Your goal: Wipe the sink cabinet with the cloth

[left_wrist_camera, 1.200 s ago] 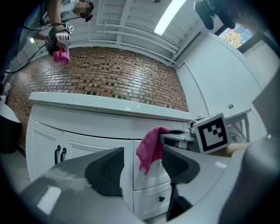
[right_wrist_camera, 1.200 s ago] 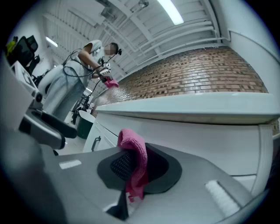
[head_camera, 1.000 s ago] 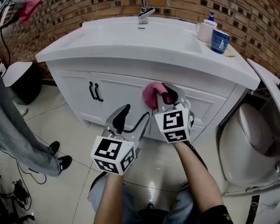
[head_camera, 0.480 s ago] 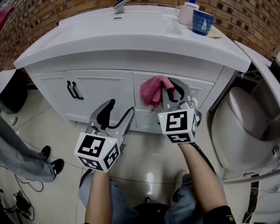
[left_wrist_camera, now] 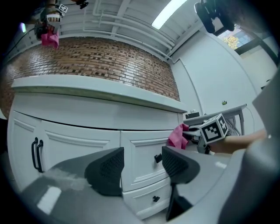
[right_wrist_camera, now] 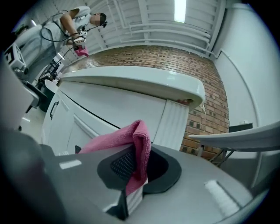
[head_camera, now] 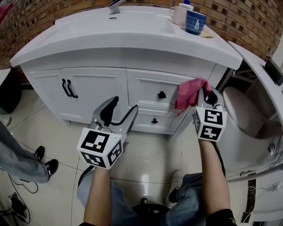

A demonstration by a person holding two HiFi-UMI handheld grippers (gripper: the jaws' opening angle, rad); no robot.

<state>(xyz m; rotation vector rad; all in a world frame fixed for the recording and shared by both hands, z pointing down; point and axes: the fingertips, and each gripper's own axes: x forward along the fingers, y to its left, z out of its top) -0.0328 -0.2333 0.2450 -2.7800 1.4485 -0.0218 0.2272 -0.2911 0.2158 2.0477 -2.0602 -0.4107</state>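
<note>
The white sink cabinet (head_camera: 97,84) fills the upper half of the head view. A pink cloth (head_camera: 188,93) is pressed against the right end of the upper drawer front, and my right gripper (head_camera: 204,95) is shut on it. In the right gripper view the cloth (right_wrist_camera: 127,142) folds over between the jaws of the right gripper (right_wrist_camera: 140,168), near the cabinet's ribbed corner (right_wrist_camera: 173,124). My left gripper (head_camera: 119,111) hangs open and empty in front of the lower drawer, apart from the cabinet. The left gripper (left_wrist_camera: 142,168) has the cloth (left_wrist_camera: 177,136) in its view at the right.
A blue cup (head_camera: 194,22), a white mug (head_camera: 179,15) and a faucet (head_camera: 116,5) sit on the countertop. Black handles (head_camera: 67,88) are on the left doors and a knob (head_camera: 161,94) on the drawer. A white toilet (head_camera: 241,114) stands close on the right. A person's legs (head_camera: 17,154) are at left.
My right gripper has carried the pink cloth to the right across the drawer front, as far as the cabinet's right corner. The left gripper stays open and low.
</note>
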